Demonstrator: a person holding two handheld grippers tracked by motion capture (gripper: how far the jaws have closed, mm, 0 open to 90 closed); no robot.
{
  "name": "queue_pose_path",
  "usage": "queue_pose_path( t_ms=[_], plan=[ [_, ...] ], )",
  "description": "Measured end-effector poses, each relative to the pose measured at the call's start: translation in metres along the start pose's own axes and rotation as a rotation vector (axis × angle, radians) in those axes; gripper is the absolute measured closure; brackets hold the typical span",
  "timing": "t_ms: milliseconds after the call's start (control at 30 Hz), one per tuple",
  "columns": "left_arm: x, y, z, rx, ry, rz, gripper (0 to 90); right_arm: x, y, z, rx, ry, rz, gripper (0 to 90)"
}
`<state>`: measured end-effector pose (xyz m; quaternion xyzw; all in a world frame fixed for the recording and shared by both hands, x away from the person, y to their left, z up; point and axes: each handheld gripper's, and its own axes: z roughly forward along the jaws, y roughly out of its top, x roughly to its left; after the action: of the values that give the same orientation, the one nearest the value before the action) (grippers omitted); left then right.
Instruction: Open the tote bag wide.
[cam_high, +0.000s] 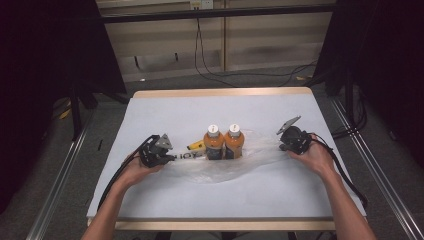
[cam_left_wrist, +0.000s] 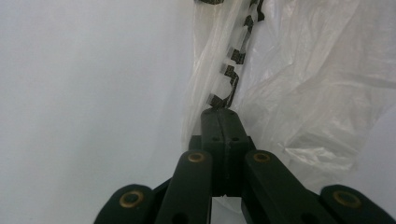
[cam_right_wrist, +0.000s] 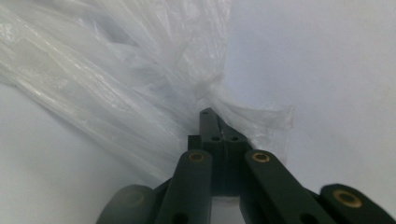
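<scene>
I have the table (cam_high: 165, 200) under its white cover, and across its middle lies the clear plastic bag (cam_high: 250, 155), spread flat and stretched between my two hands. It is thin film — light, limp, slippery, and I judge it would tear or slide out of a loose pinch rather than resist. Two orange bottles (cam_high: 224, 142) stand upright and touching on the bag's middle; whether they are inside the film or just on it I cannot tell. I reckon they are the real weight here, so any lift would sag the film around them and could tip them. A small yellow item (cam_high: 194, 146) lies just beside them on the left.

The left gripper (cam_left_wrist: 225, 119) is fully closed on the bag's printed end, the film bunched between the tips. The right gripper (cam_right_wrist: 214, 122) is likewise clamped tight on the plain end, where the plastic gathers into a twist.

The gathered ends look like the best holds — several layers, less slip.
</scene>
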<state>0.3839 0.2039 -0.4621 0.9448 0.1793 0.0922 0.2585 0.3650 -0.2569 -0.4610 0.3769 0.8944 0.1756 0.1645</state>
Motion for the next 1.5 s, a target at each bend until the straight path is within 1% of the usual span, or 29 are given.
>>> queue_pose_path(
  t_ms=[100,133,167,200,233,267,300,333,367,400,433,467,533,567,600,700,767,800,833,933,967,1033,1067,1133,1167,1300,1367,1467,1500],
  plan=[
    [0.0,0.001,-0.001,-0.013,-0.001,0.001,90.0,-0.002,0.0,0.0,-0.031,0.025,0.011,90.0],
    [-0.001,0.001,-0.001,-0.017,-0.003,-0.006,90.0,-0.002,0.0,-0.001,-0.05,0.048,0.028,90.0],
    [-0.001,0.0,-0.001,-0.023,-0.011,-0.013,90.0,-0.003,0.0,-0.001,-0.063,0.053,0.025,90.0],
    [-0.001,0.0,-0.001,-0.038,-0.019,-0.026,90.0,-0.003,0.0,-0.003,-0.082,0.072,0.023,90.0],
    [-0.001,-0.001,-0.002,-0.045,-0.013,-0.018,90.0,-0.003,0.001,-0.004,-0.106,0.082,0.035,90.0],
    [0.0,-0.002,-0.004,-0.055,-0.018,-0.026,90.0,-0.003,0.001,-0.006,-0.116,0.093,0.04,90.0],
    [0.002,-0.003,-0.007,-0.086,-0.036,-0.041,90.0,-0.002,0.001,-0.007,-0.129,0.1,0.044,90.0],
    [0.003,-0.004,-0.01,-0.1,-0.041,-0.047,90.0,-0.002,0.002,-0.008,-0.139,0.099,0.05,90.0],
    [0.003,-0.004,-0.012,-0.111,-0.03,-0.055,90.0,-0.001,0.002,-0.009,-0.149,0.109,0.045,90.0],
    [0.004,-0.004,-0.014,-0.125,-0.035,-0.065,90.0,-0.001,0.002,-0.011,-0.161,0.116,0.053,90.0],
    [0.004,-0.004,-0.015,-0.139,-0.037,-0.065,90.0,-0.001,0.002,-0.012,-0.172,0.113,0.048,90.0],
    [0.002,-0.004,-0.017,-0.152,-0.035,-0.067,90.0,0.0,0.002,-0.014,-0.18,0.122,0.061,90.0],
    [0.001,-0.002,-0.019,-0.172,-0.045,-0.069,90.0,0.002,0.002,-0.018,-0.209,0.13,0.064,90.0],
    [-0.001,-0.001,-0.021,-0.189,-0.036,-0.066,90.0,0.003,0.002,-0.019,-0.22,0.142,0.061,90.0],
    [-0.002,0.0,-0.022,-0.203,-0.036,-0.074,90.0,0.005,0.003,-0.022,-0.234,0.136,0.06,90.0],
    [-0.004,0.003,-0.031,-0.271,-0.035,-0.094,90.0,0.005,0.002,-0.03,-0.277,0.154,0.07,90.0],
    [-0.004,0.004,-0.037,-0.31,-0.049,-0.111,90.0,0.007,0.002,-0.035,-0.305,0.167,0.08,90.0],
    [-0.004,0.004,-0.039,-0.326,-0.054,-0.117,90.0,0.008,0.002,-0.037,-0.308,0.168,0.076,90.0],
    [-0.004,0.004,-0.041,-0.343,-0.045,-0.119,90.0,0.01,0.004,-0.039,-0.315,0.168,0.067,90.0],
    [-0.003,0.004,-0.045,-0.353,-0.043,-0.126,90.0,0.016,0.01,-0.043,-0.342,0.189,0.052,90.0],
    [-0.003,0.004,-0.045,-0.346,-0.031,-0.129,90.0,0.018,0.012,-0.043,-0.35,0.202,0.048,90.0],
    [-0.003,0.003,-0.045,-0.372,-0.051,-0.14,90.0,0.022,0.016,-0.043,-0.361,0.22,0.037,90.0],
    [-0.005,0.004,-0.045,-0.369,-0.05,-0.14,90.0,0.024,0.018,-0.043,-0.367,0.233,0.032,90.0],
    [-0.009,0.008,-0.043,-0.384,-0.074,-0.138,90.0,0.028,0.023,-0.042,-0.38,0.249,0.025,90.0],
    [-0.011,0.01,-0.042,-0.382,-0.076,-0.125,90.0,0.03,0.025,-0.042,-0.379,0.256,0.025,90.0],
    [-0.019,0.018,-0.036,-0.387,-0.11,-0.12,90.0,0.035,0.03,-0.038,-0.392,0.3,0.026,90.0],
    [-0.022,0.021,-0.031,-0.386,-0.127,-0.114,90.0,0.036,0.031,-0.036,-0.389,0.306,0.028,90.0],
    [-0.031,0.029,-0.023,-0.411,-0.138,-0.089,90.0,0.035,0.033,-0.033,-0.395,0.32,0.034,90.0],
    [-0.034,0.033,-0.021,-0.418,-0.143,-0.088,90.0,0.036,0.034,-0.032,-0.394,0.322,0.032,90.0]
  ],
)
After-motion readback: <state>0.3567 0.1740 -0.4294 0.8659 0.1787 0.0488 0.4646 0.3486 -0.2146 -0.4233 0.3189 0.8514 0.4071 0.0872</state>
